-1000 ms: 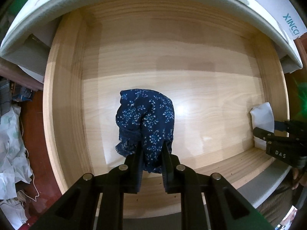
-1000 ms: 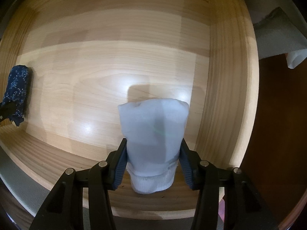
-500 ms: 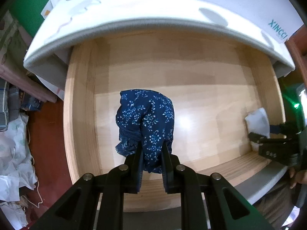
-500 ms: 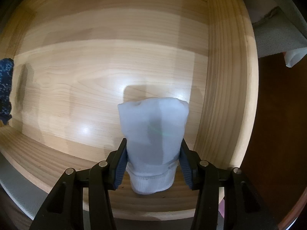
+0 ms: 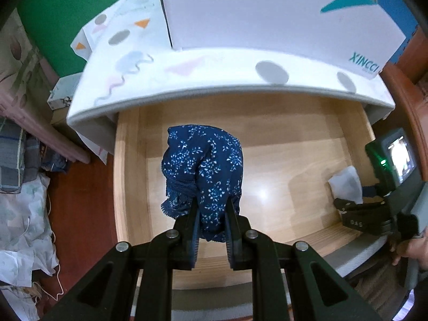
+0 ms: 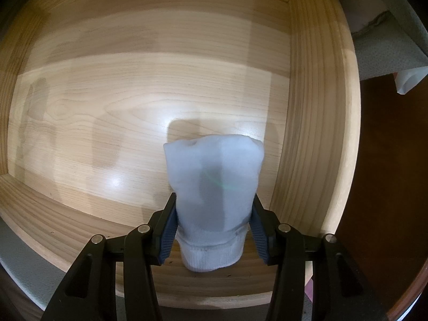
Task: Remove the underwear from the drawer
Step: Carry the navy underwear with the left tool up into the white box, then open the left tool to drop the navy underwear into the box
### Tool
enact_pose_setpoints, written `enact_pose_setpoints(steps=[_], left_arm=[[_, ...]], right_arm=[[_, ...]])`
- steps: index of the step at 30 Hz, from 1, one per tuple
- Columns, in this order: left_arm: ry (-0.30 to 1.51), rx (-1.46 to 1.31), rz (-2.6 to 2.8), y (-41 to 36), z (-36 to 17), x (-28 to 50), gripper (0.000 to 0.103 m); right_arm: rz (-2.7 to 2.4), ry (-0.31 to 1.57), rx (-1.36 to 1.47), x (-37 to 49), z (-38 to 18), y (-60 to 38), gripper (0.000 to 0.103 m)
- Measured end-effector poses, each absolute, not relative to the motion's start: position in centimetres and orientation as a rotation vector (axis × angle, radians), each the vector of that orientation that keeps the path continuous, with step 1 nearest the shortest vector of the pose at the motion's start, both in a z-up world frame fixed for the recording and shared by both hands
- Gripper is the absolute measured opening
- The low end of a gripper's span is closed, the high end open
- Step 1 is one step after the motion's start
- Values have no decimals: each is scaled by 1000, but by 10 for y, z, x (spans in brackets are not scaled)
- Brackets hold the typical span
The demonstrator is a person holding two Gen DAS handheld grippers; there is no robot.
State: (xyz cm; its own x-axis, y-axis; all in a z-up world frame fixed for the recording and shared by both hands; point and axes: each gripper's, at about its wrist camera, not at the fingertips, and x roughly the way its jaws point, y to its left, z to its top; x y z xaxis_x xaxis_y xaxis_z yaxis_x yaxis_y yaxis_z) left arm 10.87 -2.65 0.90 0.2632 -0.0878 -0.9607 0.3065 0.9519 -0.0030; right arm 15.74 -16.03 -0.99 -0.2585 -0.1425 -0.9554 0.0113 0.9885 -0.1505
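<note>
Rising clear of the drawer, the left gripper is carrying the navy floral underwear higher than a second ago: more of the white cabinet top and the white box on it is now coming into the left wrist view, and the wooden drawer floor is shrinking beneath the garment. Its jaws are pinching tightly on the lower folds of the cloth, which is hanging bunched in front of the fingers, apparently off the drawer floor. In the right wrist view the dark garment that was showing at the left edge is no longer appearing.

Meanwhile the right gripper is holding where it was, low in the drawer's right corner, its jaws clamping both sides of a white garment that is standing between the pads, ribbed band nearest the camera. From the left wrist view the same pale bundle is sitting by the right wall.

Judging by this, one piece is nearly out; the white one is gripped but not yet lifting, and setting both down outside is remaining.
</note>
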Motion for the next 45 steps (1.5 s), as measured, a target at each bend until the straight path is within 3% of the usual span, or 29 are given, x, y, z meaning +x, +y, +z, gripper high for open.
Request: enact_pose_setpoints(steps=[12,28,34,45], left_arm=[[1162,163,-284,-11,72,113,16],[935,146,-340,-23,210,165,16],[935,168,-368,-53,205,205,16],[1041,141,-362,-79,143,254,16]], right_arm=[[-148,1823,-101,154,-14,-160,46],[-148,1825,-101,155,-14,-160,47],[-144,1824,-100,157,-13,-161,47],[-144,1825,-99,158,-15,-163,48]])
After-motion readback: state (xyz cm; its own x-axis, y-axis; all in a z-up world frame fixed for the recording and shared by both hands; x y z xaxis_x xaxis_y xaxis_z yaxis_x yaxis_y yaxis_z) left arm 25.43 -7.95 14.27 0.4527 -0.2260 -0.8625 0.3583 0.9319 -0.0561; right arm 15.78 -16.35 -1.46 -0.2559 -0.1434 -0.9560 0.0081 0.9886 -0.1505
